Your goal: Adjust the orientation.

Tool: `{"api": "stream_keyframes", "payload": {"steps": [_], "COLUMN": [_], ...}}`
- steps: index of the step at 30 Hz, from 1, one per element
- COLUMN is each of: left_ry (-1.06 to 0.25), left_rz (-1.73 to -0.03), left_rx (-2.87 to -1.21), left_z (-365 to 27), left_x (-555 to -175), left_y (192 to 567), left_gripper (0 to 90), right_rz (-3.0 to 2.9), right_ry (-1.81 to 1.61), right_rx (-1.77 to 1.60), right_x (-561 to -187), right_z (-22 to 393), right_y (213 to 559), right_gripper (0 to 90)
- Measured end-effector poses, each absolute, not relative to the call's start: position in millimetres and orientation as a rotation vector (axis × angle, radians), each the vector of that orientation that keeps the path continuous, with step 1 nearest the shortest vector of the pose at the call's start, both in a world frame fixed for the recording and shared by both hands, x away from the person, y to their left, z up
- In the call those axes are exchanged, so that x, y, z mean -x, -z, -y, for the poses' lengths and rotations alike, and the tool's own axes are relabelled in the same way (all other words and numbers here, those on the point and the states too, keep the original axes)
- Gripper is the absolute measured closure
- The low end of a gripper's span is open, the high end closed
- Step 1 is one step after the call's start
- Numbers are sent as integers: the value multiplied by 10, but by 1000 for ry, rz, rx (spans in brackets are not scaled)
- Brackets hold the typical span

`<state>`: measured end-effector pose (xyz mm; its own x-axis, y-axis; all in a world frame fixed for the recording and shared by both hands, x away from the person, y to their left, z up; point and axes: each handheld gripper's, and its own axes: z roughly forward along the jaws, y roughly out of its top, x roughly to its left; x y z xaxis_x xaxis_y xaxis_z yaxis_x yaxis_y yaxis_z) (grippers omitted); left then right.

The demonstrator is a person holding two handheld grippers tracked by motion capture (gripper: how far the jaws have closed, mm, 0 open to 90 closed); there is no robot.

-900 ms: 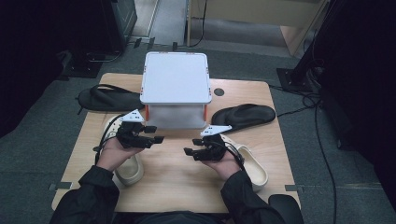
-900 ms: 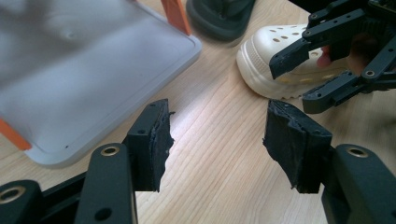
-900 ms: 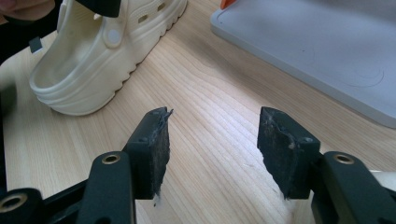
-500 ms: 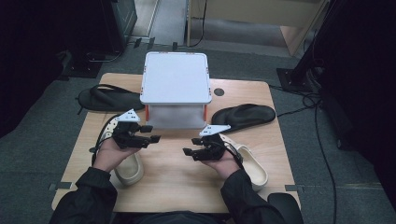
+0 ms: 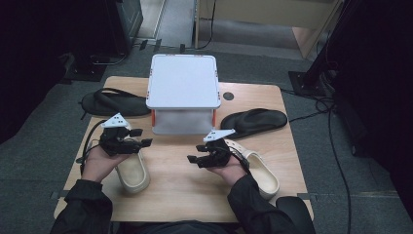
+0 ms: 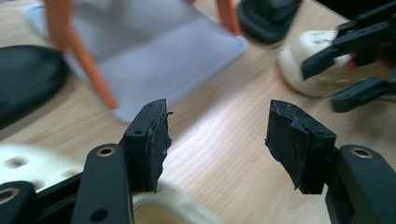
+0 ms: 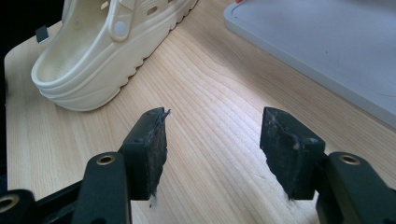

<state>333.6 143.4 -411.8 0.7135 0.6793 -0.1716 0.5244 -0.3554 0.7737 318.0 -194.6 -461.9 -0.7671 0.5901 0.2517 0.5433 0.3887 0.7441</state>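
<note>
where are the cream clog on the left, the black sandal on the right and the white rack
cream clog (image 5: 132,173), high view, on its heel end
black sandal (image 5: 255,122), high view, mid footbed
white rack (image 5: 183,80), high view, middle of its top shelf

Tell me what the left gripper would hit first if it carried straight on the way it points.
Probably the grey base plate of the white two-tier rack with orange legs; the left gripper, jaws open and empty, faces it across bare wooden table. Depth is uncertain.

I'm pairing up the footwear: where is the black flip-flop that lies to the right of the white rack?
In the high view the black flip-flop lies on the table's right half, beside the white rack and just beyond the cream clog under the right gripper.
</note>
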Motion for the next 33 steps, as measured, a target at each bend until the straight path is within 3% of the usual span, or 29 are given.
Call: {"api": "stream_keyframes", "payload": {"steps": [13,33], "left_ry": [-283,-291], "left_rz": [-1017,-1048], "left_rx": [-1989,-2053], "left_z": [-1862,-1896], "left_x": [-3360,-3344], "left_y": [4133,4411], "left_gripper": [389,409], "right_rz": [-2579,-2585], "right_ry": [-1342,-1327], "right_rx": [-1068,-1075], "right_x": [-3194,-3205], "right_z": [1949,1944], "right_y": [4633,4654], "right_gripper": [407,397]}}
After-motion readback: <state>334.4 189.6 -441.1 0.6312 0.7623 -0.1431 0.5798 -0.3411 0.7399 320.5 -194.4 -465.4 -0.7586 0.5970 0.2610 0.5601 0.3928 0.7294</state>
